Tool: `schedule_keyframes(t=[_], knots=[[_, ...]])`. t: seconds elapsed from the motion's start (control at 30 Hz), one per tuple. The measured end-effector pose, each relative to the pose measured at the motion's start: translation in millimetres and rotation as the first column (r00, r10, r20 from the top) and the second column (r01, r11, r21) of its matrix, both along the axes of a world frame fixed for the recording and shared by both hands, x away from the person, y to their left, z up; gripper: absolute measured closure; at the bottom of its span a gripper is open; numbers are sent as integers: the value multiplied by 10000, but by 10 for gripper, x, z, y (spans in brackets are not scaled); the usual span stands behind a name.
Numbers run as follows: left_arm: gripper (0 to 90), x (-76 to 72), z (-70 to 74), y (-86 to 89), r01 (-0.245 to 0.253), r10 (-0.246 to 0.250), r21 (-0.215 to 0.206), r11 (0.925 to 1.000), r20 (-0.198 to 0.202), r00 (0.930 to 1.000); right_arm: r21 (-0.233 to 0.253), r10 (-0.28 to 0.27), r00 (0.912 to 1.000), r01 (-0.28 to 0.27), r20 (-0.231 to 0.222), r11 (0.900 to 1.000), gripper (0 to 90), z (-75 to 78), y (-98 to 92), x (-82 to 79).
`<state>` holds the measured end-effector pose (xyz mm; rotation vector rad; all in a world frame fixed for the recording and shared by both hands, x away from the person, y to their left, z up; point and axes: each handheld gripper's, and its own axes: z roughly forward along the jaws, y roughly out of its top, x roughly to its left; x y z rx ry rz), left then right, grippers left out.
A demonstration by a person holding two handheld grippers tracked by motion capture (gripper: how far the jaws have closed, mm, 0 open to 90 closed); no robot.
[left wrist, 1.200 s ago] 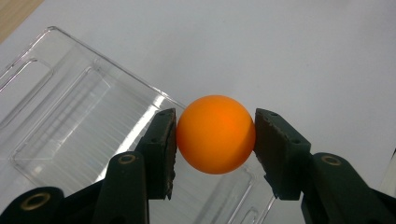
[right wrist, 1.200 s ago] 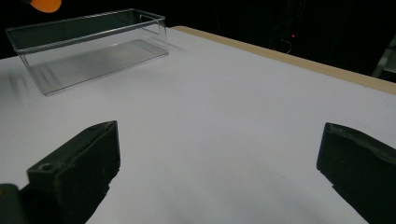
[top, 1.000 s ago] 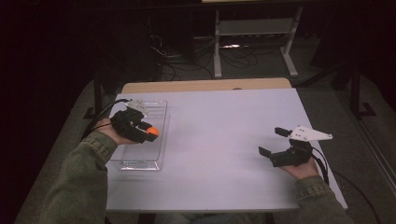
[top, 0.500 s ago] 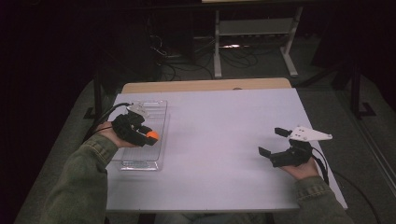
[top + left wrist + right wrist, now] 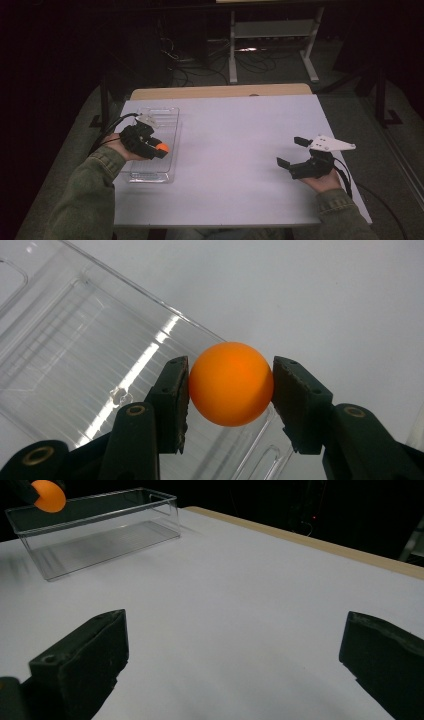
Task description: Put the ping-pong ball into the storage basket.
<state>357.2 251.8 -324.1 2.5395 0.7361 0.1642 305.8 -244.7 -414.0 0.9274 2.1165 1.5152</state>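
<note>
My left gripper [image 5: 161, 149] is shut on an orange ball [image 5: 162, 147], which it holds above a clear plastic tray [image 5: 159, 112] at the table's left side. In the left gripper view the ball [image 5: 231, 384] sits squeezed between the two black jaws of the left gripper [image 5: 230, 390], over the tray [image 5: 75, 365] near its long wall. My right gripper [image 5: 291, 151] rests open near the table's right front, nothing between its jaws. From the right gripper [image 5: 235, 650] the ball [image 5: 48, 495] shows above the tray's rim [image 5: 100, 502].
The white table [image 5: 230, 125] has a wooden strip along its far edge [image 5: 220, 92]. Behind it, on a dark floor, stand a metal frame [image 5: 272, 35] and cables. The person's green sleeves come in from the bottom.
The left gripper with the ball has shifted slightly toward the person over the tray. The right gripper has stayed where it was, open.
</note>
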Motion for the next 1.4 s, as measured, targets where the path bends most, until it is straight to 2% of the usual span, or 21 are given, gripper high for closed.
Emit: schedule_keyframes(t=[0.4, 1.4], knots=[[499, 5, -104, 61, -158, 158, 37, 9999, -181, 9997, -15, 2, 10000, -2, -1, 10000, 0, -1, 0, 0], [499, 35, -318, 88, -306, 318, 216, 9993, -581, 9978, -58, 31, 10000, -31, -26, 10000, 0, -4, 6, -3]])
